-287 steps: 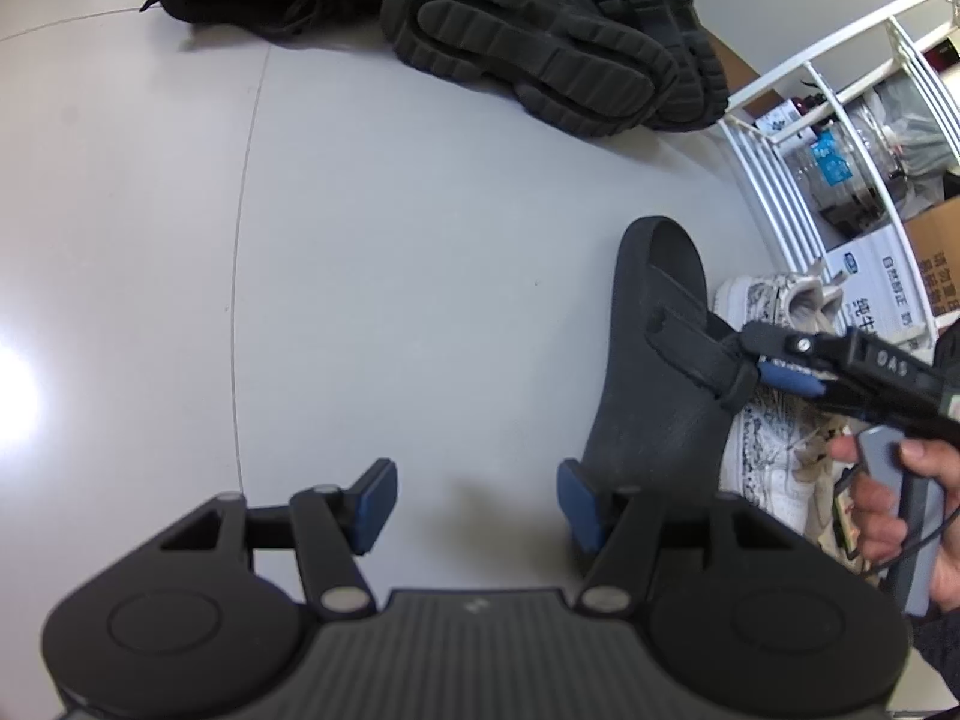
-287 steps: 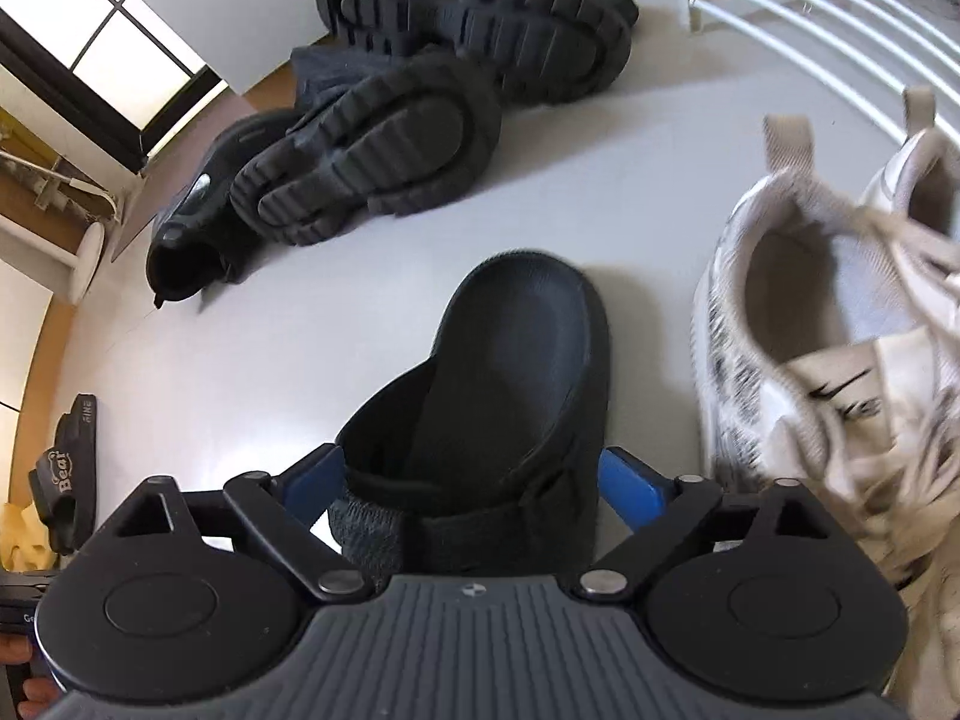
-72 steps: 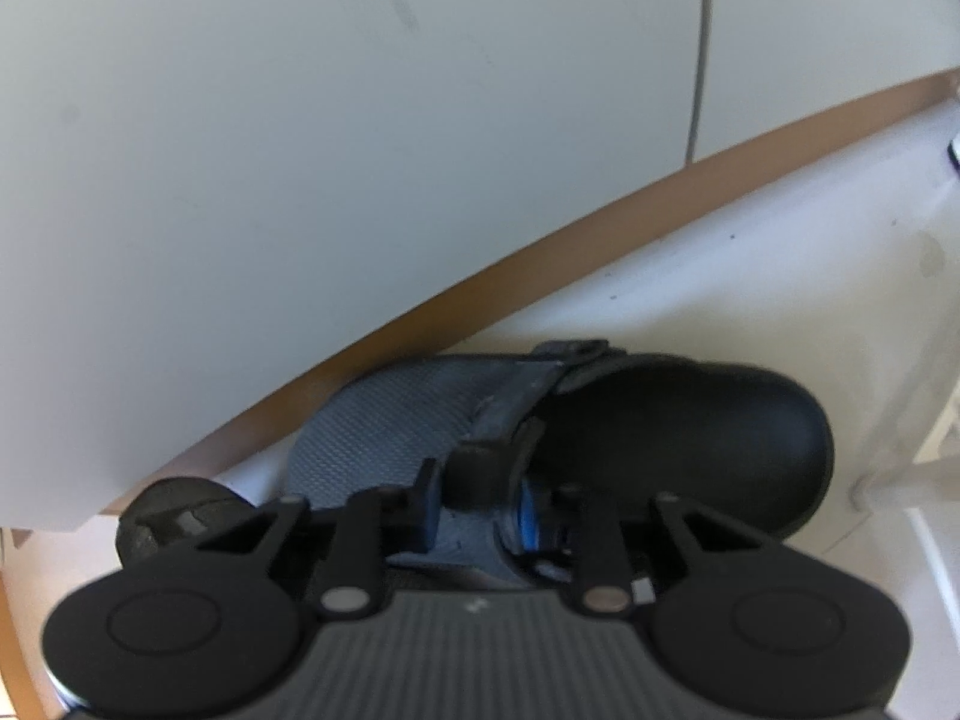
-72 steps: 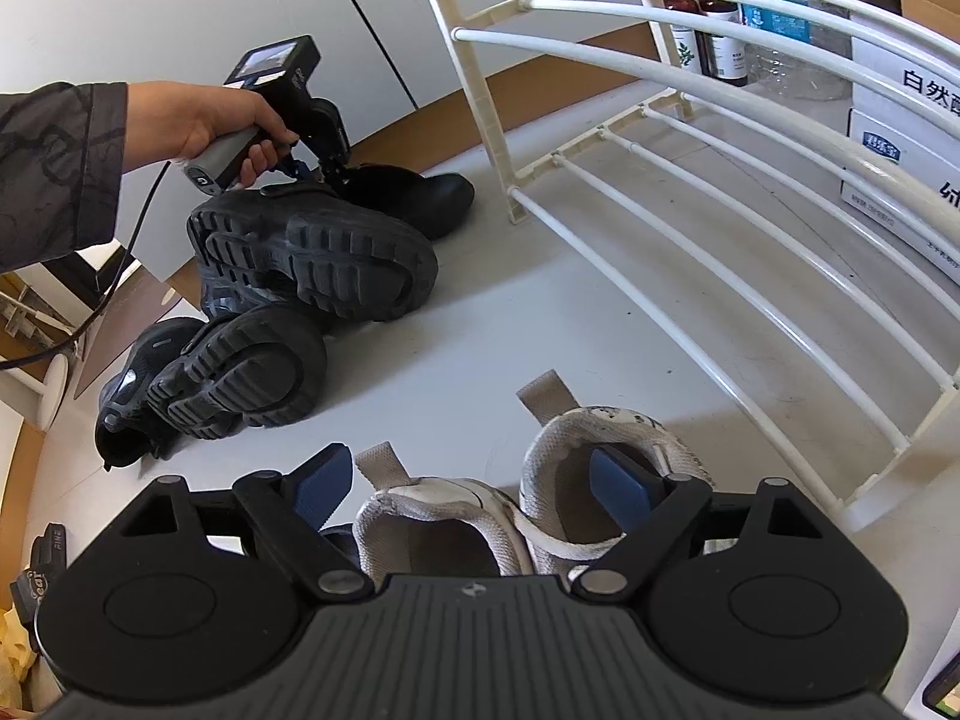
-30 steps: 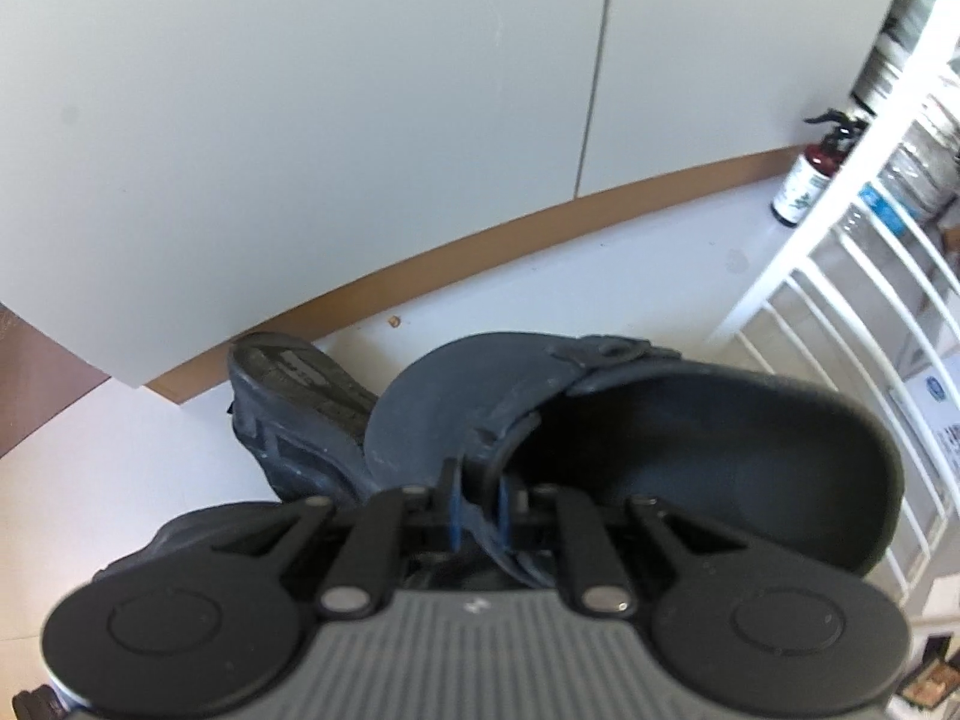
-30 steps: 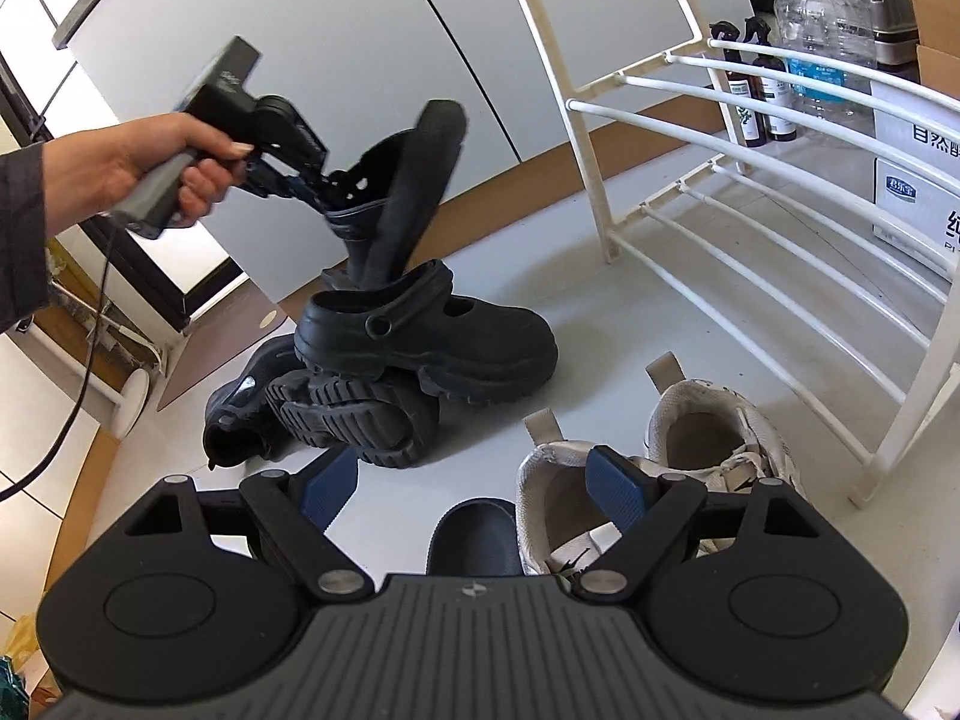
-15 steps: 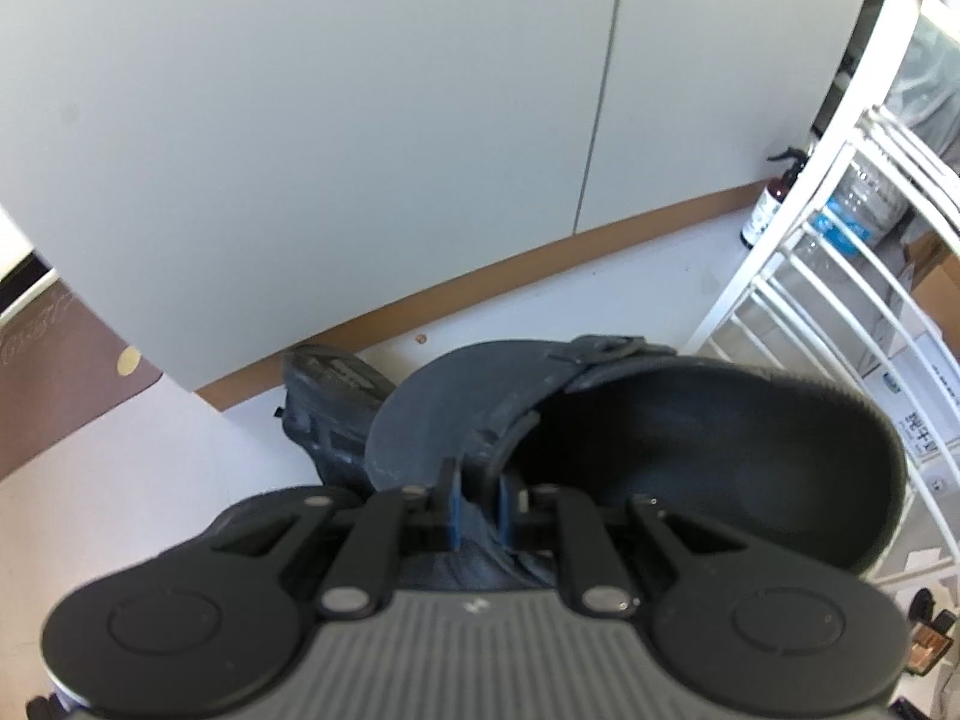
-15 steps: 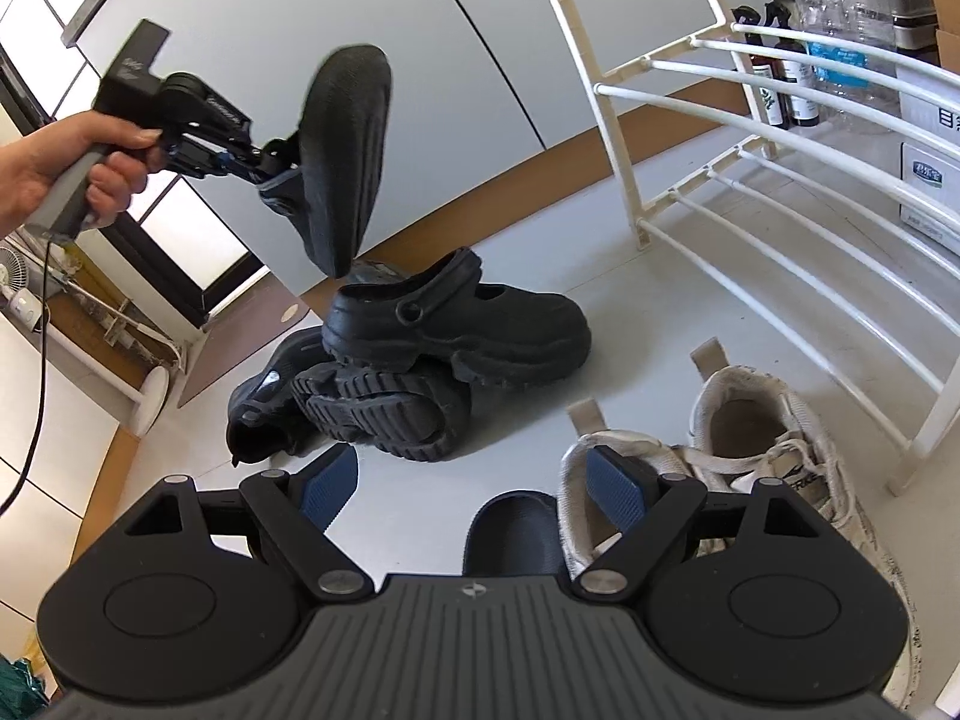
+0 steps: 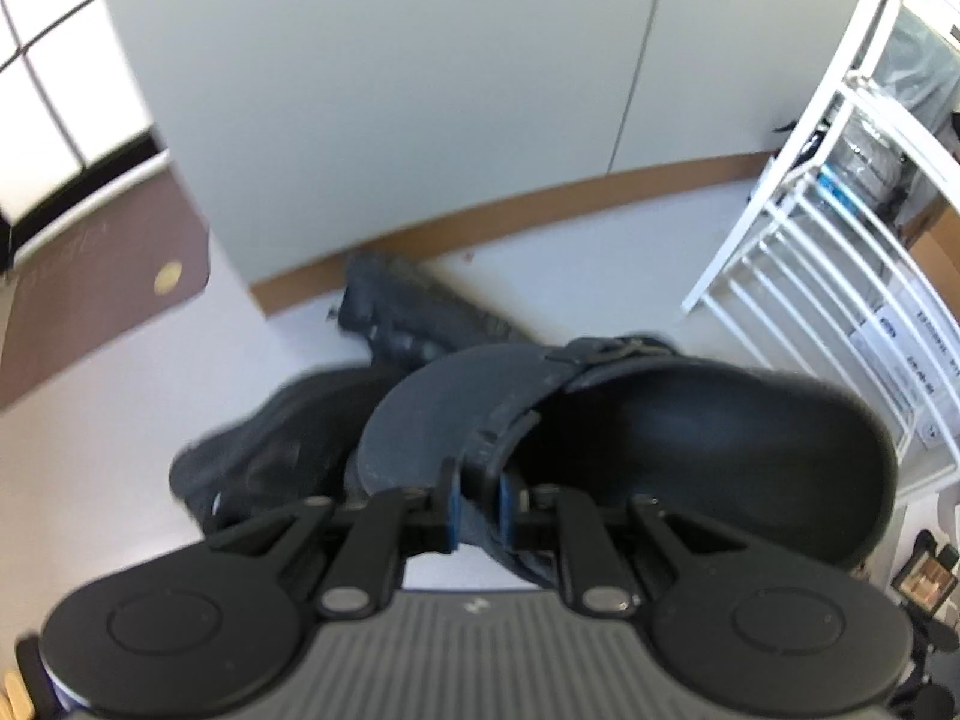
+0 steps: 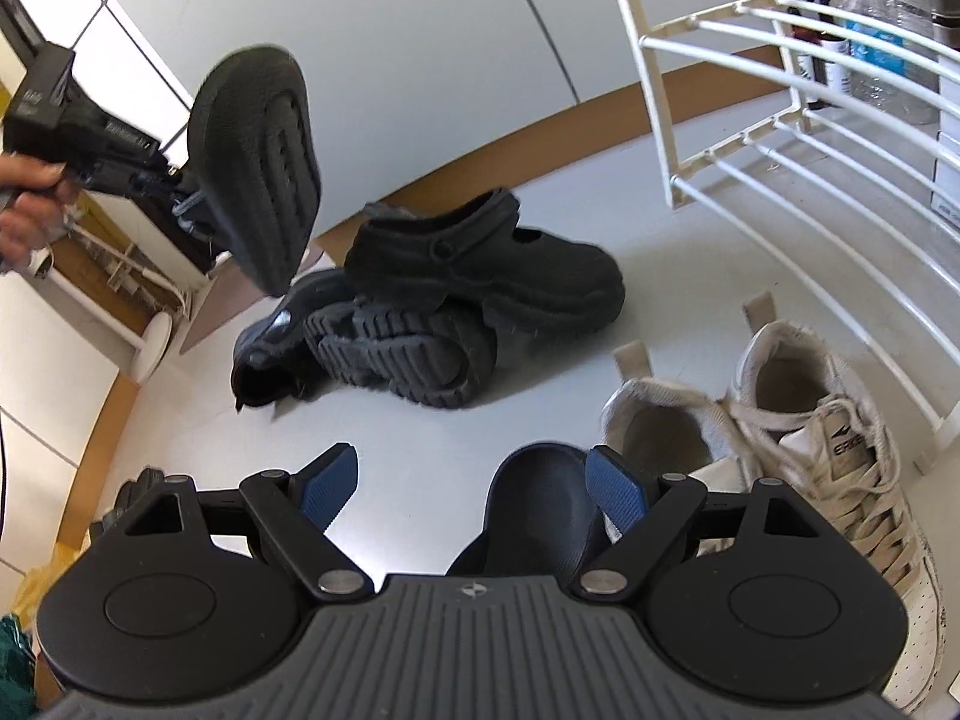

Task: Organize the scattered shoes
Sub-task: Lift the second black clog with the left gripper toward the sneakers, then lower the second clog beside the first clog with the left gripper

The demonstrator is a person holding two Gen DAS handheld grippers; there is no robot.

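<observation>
Right wrist: left gripper (image 10: 180, 192) fingers clamp black slipper (image 10: 255, 165) aloft; right gripper (image 10: 474, 489) fingers spread, empty.

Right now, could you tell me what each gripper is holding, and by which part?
The left gripper holds a black slipper in the air by its strap. The right gripper is open and holds nothing.

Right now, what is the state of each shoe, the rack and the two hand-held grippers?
left hand-held gripper: shut on the strap of the black slipper.
black slipper: lifted in the air, sole showing.
second slipper: upright on the floor.
right hand-held gripper: open, holding nothing.
black clogs: piled, one upright, one on its side.
white sneakers: upright, side by side.
white rack: no shoes on the visible bars.
</observation>
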